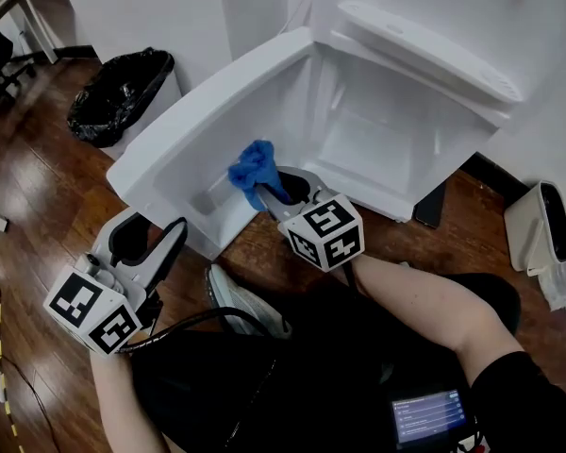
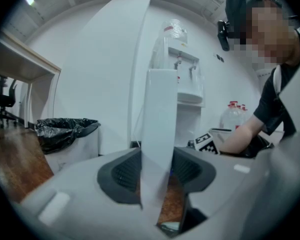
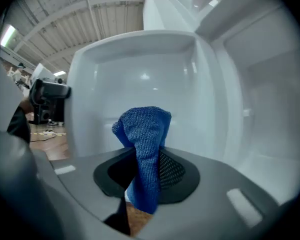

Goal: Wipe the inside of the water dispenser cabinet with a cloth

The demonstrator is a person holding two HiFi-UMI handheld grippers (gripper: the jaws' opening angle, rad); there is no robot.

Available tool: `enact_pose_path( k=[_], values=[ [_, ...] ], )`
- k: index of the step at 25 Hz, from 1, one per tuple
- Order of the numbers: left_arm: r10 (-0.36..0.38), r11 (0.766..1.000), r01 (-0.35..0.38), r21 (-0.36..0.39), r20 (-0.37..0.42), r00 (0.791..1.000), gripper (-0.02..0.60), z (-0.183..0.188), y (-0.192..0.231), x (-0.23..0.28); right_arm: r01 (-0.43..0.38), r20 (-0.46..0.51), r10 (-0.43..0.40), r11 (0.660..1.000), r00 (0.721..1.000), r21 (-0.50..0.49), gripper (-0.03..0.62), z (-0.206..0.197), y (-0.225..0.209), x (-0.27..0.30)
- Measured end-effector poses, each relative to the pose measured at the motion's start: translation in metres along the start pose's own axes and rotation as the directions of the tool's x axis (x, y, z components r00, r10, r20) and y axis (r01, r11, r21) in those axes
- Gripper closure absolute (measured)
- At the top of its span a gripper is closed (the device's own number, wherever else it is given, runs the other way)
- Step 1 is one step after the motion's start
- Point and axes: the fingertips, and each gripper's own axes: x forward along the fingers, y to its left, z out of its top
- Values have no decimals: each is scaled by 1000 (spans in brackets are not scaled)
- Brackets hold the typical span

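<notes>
1. L gripper (image 2: 157, 174) is seen lowest and nearest, at the head view's lower left. Its jaws are drawn in partway and clamped on the free edge of the white cabinet door (image 1: 208, 111), which stands edge-on btwn the pads.
2. A pale shoe (image 1: 241, 305) is seen just beyond it on the wood floor (image 1: 38, 187).
3. R gripper (image 3: 147, 171) is pointed into the cabinet. Its jaws are narrowed onto the blue cloth (image 3: 145, 129), which is bunched, w/ its top poking past the tips.
4. The cloth is held at the mouth of the cabinet (image 1: 377, 130), by the lower left corner. Contact w/ the inner wall can't be told.
5. The cabinet's white inside is exposed, w/ the door swung wide to the left.
6. Farther off, a bin w/ a black bag (image 1: 123, 92) is seen beyond the door, at left.
</notes>
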Motion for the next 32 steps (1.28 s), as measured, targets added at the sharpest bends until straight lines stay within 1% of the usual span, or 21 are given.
enact_pose_path(
  k=[2, 4, 6, 8, 10, 12, 16, 18, 20, 24, 26, 28, 29, 30, 31, 32],
  values=[
    [-2, 1000, 2, 1, 0, 1000, 393, 0, 0, 0, 102, -11, -102, 994, 995, 37, 494, -5, -39, -2],
    [-3, 1000, 3, 1, 1, 1000, 393, 0, 0, 0, 187, -13, -187, 981, 982, 56, 494, -6, -70, -6],
    [-1, 1000, 1, 0, 1, 1000, 393, 0, 0, 0, 223, -11, -222, 975, 975, 9, 494, -10, -79, -8],
    [1, 1000, -1, -2, 2, 1000, 393, 0, 1, 1, 224, -30, -226, 973, 974, -55, 494, -21, -71, -4],
    [-1, 1000, 1, -4, 1, 1000, 393, 0, 1, 2, 192, -56, -198, 978, 979, -86, 494, -36, -52, 1],
    [-1, 1000, 1, -8, 0, 1000, 393, 0, 1, 3, 133, -70, -140, 987, 988, -91, 494, -45, -25, 6],
    [7, 1000, -7, -13, 2, 1000, 393, -1, 2, 1, -16, -78, 14, 1000, 997, -26, 493, -50, 30, 12],
    [10, 1000, -10, -14, 3, 1000, 391, -1, 2, 1, -93, -81, 91, 996, 993, -18, 493, -53, 56, 13],
    [11, 1000, -11, -13, 4, 1000, 391, 0, 3, 1, -149, -86, 146, 989, 986, -22, 493, -56, 74, 14],
    [7, 1000, -7, -10, -2, 1000, 391, -1, 2, 3, -243, -91, 243, 970, 966, 17, 493, -65, 102, 11],
    [-2, 1000, 2, -8, 2, 1000, 391, -1, 1, 2, -263, -89, 268, 963, 959, 57, 493, -64, 107, 7],
    [-27, 1000, 27, -9, 35, 999, 391, 4, -2, 0, -251, -42, 256, 963, 966, 94, 493, -45, 104, -1],
    [-44, 999, 45, -10, 68, 997, 391, 10, -4, -3, -242, 9, 243, 965, 970, 101, 493, -25, 102, -6],
    [-59, 998, 60, -9, 112, 992, 390, 17, -5, -7, -236, 76, 229, 967, 970, 95, 493, 2, 100, -13],
    [-69, 997, 71, -6, 161, 985, 390, 26, -6, -12, -232, 154, 219, 970, 964, 74, 493, 34, 100, -22],
    [-75, 997, 78, -1, 212, 974, 390, 36, -5, -19, -228, 236, 212, 973, 948, 41, 493, 68, 101, -33]
  ],
)
